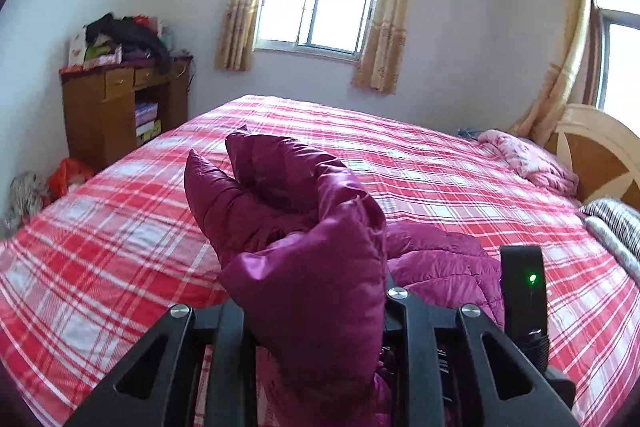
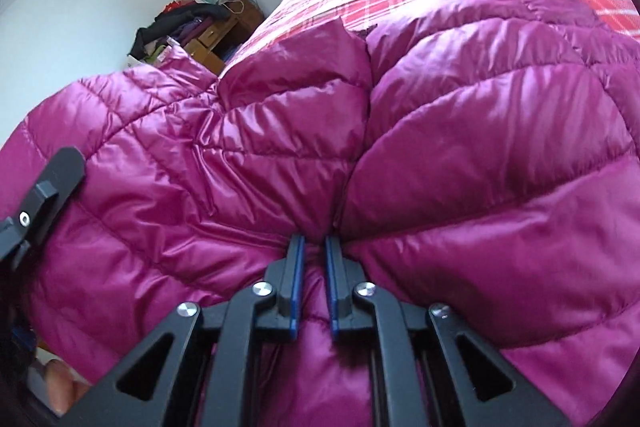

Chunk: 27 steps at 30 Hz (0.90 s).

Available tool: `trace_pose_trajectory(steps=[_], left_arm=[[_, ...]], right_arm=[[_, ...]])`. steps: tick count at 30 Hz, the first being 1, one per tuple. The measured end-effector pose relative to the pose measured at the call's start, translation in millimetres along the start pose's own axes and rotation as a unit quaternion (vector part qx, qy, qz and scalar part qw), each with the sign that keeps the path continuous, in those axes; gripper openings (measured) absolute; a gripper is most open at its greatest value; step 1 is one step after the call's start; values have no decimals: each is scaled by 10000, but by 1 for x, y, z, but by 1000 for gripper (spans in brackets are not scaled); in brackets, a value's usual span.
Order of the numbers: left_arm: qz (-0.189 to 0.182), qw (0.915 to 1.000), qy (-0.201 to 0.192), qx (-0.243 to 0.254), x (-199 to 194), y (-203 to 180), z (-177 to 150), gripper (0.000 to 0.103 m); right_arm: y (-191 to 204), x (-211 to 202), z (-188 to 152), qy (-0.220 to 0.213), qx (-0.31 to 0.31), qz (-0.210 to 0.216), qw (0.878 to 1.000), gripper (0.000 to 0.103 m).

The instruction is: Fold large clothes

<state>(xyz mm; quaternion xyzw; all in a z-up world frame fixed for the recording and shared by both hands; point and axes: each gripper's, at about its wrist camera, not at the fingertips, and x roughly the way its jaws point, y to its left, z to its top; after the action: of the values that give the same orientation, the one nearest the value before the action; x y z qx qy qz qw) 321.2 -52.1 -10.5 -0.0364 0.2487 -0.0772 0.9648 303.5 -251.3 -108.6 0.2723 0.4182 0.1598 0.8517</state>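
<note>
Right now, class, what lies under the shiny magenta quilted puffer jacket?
The magenta puffer jacket rests on a red-and-white plaid bedsheet, which shows all around it. Whatever lies directly beneath the jacket is covered.

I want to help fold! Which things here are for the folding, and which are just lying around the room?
For the folding:
magenta puffy jacket
left gripper, shut on it
right gripper, shut on it
plaid bed under it

Just lying about:
pink blanket by the headboard
wooden cabinet with piled clothes
curtains
</note>
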Motion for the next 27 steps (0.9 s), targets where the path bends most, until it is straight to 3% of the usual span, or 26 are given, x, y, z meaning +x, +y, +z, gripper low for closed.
trace_pose_trajectory(steps=[5, 9, 14, 20, 25, 27], left_arm=[[-193, 9950, -160, 962, -5, -48, 6, 26], [-377, 9787, -193, 2008, 0, -100, -11, 26], [-866, 9547, 77, 2844, 14, -156, -43, 26], [-1139, 9277, 713, 3484, 38, -200, -94, 26], [-1155, 9251, 814, 3525, 48, -202, -116, 26], [-1218, 9259, 794, 3486, 48, -201, -117, 26]], right_arm=[[-37, -83, 0, -701, 100, -157, 9974, 19], [-85, -136, -13, -942, 257, -542, 9937, 22], [-128, -170, -35, -1052, 631, -860, 9887, 22], [-162, -185, -56, -1056, 1005, -948, 9848, 22], [-161, -201, -56, -1246, 953, -791, 9844, 22], [-156, -206, -44, -1378, 754, -552, 9860, 37]])
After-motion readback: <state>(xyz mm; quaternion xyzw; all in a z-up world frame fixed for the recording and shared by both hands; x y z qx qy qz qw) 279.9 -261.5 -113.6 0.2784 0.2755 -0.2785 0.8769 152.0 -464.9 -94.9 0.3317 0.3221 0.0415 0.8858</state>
